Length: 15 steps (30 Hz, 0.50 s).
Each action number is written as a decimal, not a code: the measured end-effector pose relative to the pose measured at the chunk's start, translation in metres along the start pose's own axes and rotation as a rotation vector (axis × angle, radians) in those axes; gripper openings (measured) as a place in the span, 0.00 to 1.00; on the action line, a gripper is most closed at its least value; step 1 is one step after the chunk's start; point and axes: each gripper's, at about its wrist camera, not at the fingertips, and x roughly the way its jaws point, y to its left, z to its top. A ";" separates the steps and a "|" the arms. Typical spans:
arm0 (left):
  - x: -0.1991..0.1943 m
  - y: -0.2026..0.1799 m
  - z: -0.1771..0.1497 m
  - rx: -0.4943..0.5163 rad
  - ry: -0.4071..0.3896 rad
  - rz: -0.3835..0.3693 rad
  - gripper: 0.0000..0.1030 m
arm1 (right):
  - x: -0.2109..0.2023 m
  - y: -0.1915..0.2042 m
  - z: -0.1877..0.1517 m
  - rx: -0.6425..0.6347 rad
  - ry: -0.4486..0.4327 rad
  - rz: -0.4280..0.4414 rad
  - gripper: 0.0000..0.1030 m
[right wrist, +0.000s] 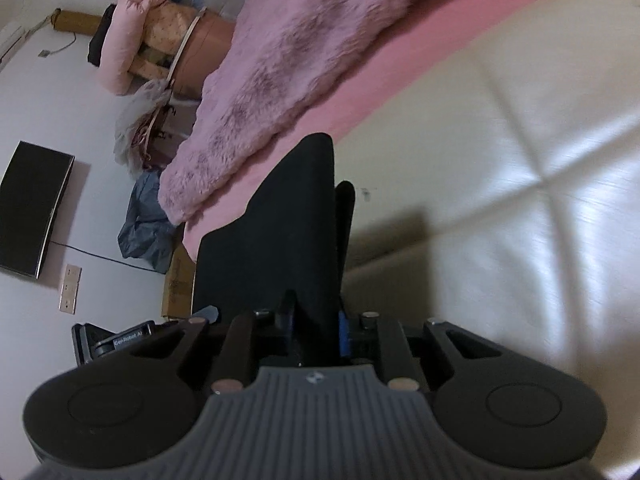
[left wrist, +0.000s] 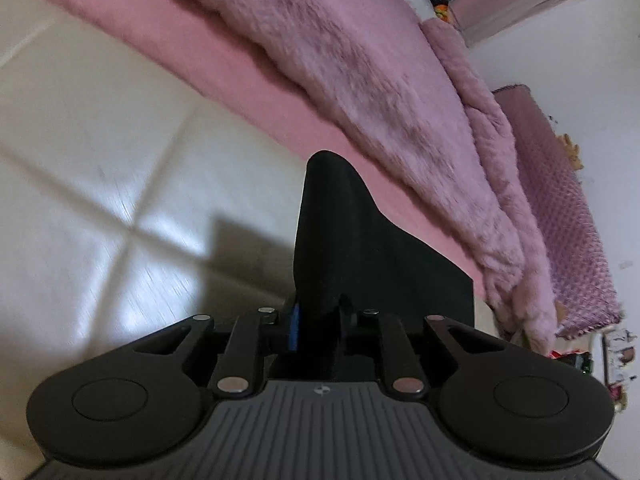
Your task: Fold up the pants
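Note:
The black pants [left wrist: 360, 252] hang from my left gripper [left wrist: 320, 316], whose jaws are shut on a bunch of the fabric; the cloth rises in a peak ahead of the fingers and spreads off to the right. In the right wrist view the same black pants [right wrist: 280, 240] are pinched in my right gripper [right wrist: 316, 312], with the fabric standing up in front of the fingers and falling away to the left. Both grippers are lifted above a bed with a cream quilted surface [left wrist: 100, 160]. The fingertips are buried in dark cloth in both views.
A fluffy pink blanket [left wrist: 360, 60] lies over a pink sheet [left wrist: 240, 80] along the bed. Beside the bed are a purple mat [left wrist: 560, 208], a black flat panel [right wrist: 32, 208] on the white floor, a blue bag [right wrist: 148, 220] and a pink stuffed toy [right wrist: 132, 32].

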 end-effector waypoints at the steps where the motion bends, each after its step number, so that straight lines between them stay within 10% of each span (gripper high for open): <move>1: 0.002 0.003 0.007 0.002 0.000 0.004 0.18 | 0.010 0.004 0.004 -0.001 0.006 0.000 0.15; 15: 0.053 0.054 0.057 0.009 0.047 0.019 0.18 | 0.083 -0.012 0.052 0.027 0.020 -0.081 0.15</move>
